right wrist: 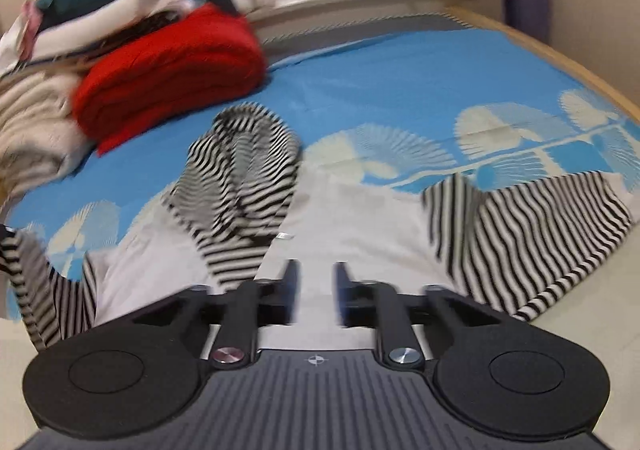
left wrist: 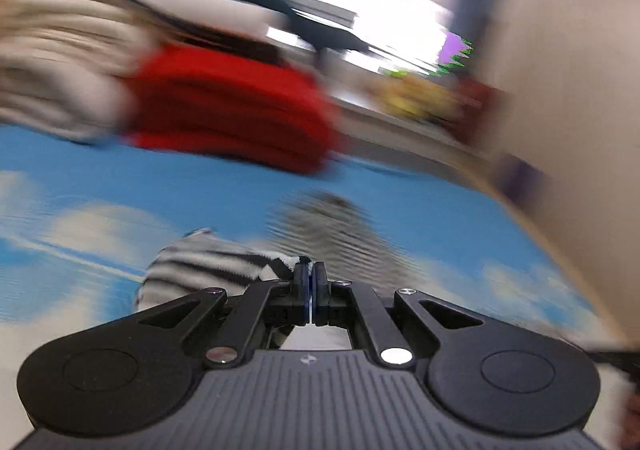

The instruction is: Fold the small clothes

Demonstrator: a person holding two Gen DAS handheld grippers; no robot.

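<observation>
Left wrist view, blurred: the left gripper [left wrist: 309, 274] is clamped on a striped garment [left wrist: 208, 254] at 7 o'clock of its tips, above the blue sheet [left wrist: 240, 193]; a red stack [left wrist: 232, 105] lies at 11.

Right wrist view: the right gripper [right wrist: 316, 282] has its jaws slightly apart with nothing between them, above the garment [right wrist: 520, 234] spread across the sheet [right wrist: 400, 81], one sleeve [right wrist: 244, 169] at 11.

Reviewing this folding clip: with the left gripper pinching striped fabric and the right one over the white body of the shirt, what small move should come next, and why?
Probably carry the left gripper, shut on the striped sleeve, inward over the garment's white body and lay it flat. The right gripper is open, gripping nothing, and the other sleeve lies spread out.
</observation>
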